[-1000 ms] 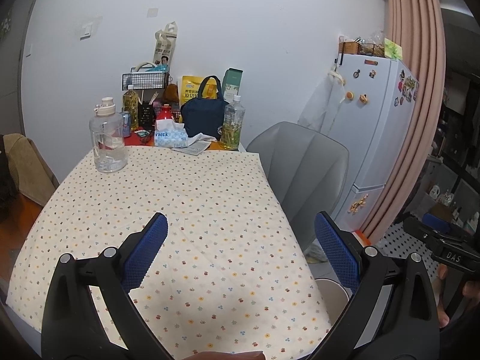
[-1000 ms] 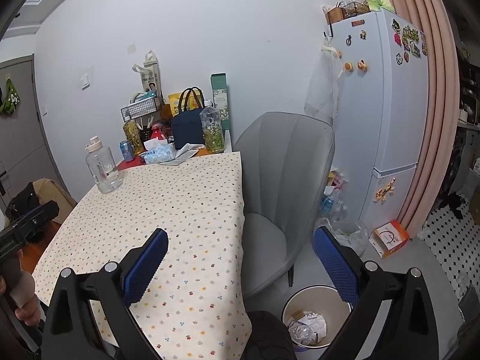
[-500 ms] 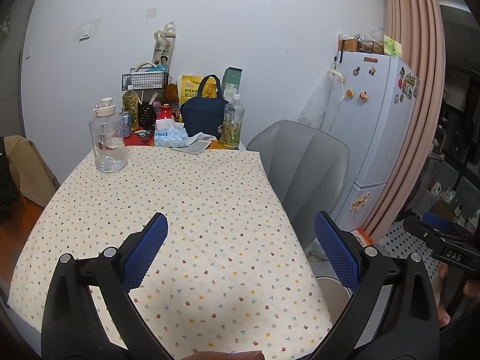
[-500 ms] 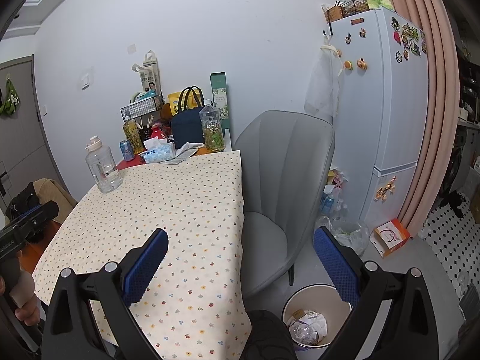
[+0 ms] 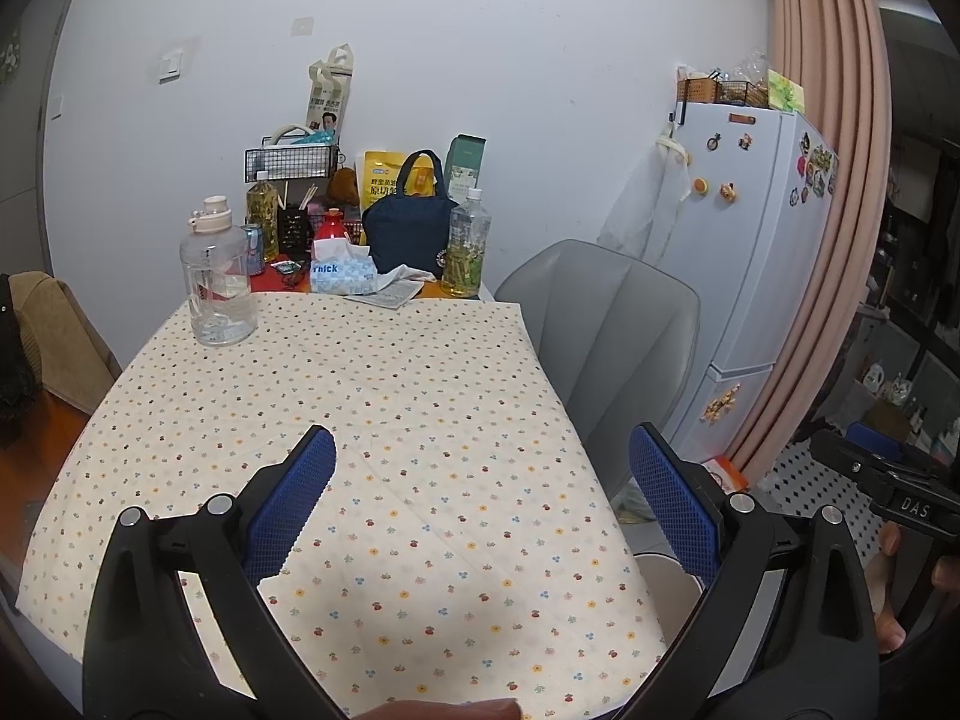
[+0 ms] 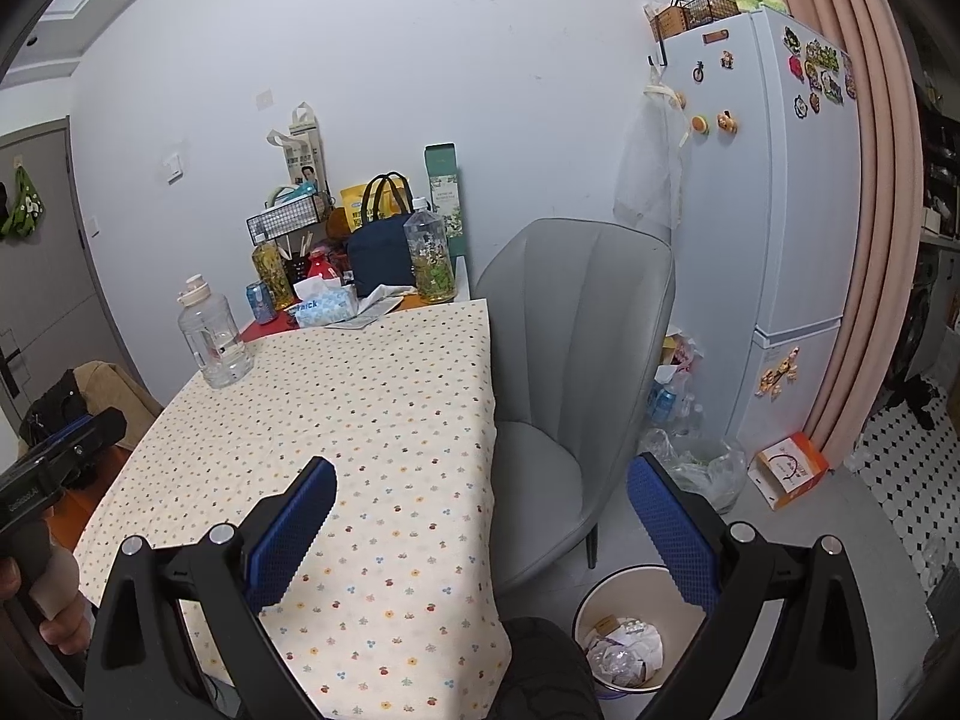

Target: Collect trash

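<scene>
My left gripper hangs open and empty over the near part of the table, which has a flowered cloth. My right gripper is open and empty too, above the table's right corner. A round white trash bin stands on the floor below it and holds crumpled paper and wrappers. Only the bin's rim shows in the left wrist view. At the table's far end lie a crumpled white paper and a printed leaflet, well beyond both grippers.
A clear water jug, a tissue box, a dark blue bag, a bottle and a can crowd the far end. A grey chair stands right of the table, with a fridge and bagged clutter behind it.
Almost nothing. The left wrist view has drifted slightly, so a little more of the table's near edge shows. Both grippers stay open and empty.
</scene>
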A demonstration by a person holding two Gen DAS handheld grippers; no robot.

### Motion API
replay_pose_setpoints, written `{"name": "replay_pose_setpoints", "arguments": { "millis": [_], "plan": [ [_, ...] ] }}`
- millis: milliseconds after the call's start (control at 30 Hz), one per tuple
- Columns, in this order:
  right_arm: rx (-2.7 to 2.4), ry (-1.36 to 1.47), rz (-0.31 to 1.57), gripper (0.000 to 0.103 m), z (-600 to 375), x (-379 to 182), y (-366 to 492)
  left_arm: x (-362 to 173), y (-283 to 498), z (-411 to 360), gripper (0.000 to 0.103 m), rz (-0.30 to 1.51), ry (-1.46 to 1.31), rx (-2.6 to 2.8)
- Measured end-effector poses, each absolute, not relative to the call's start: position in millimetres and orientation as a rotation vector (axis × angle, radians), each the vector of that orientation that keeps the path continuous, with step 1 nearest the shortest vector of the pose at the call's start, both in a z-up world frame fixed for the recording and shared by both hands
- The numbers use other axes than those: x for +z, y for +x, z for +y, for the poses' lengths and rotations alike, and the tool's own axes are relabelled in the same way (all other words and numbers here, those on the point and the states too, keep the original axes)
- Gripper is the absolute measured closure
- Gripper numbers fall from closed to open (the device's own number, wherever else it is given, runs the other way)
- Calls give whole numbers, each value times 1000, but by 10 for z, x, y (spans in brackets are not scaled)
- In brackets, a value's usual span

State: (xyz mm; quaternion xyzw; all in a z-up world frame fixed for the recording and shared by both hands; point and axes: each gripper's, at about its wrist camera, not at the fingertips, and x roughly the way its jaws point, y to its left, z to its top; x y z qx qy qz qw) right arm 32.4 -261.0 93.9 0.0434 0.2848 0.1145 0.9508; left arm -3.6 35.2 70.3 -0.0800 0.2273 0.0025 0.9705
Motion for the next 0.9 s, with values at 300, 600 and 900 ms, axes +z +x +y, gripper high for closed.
{"name": "replay_pose_setpoints", "arguments": {
  "millis": [300, 600, 900],
  "plan": [
    [239, 84, 585, 8, -2586, 936, 326, 694, -38, 368, 6, 463, -163, 4],
    [243, 80, 590, 8, -2558, 902, 336, 683, -40, 381, 6, 462, -162, 4],
    [286, 87, 622, 8, -2498, 640, 480, 476, 111, 540, 6, 512, -194, 73]
  ]
}}
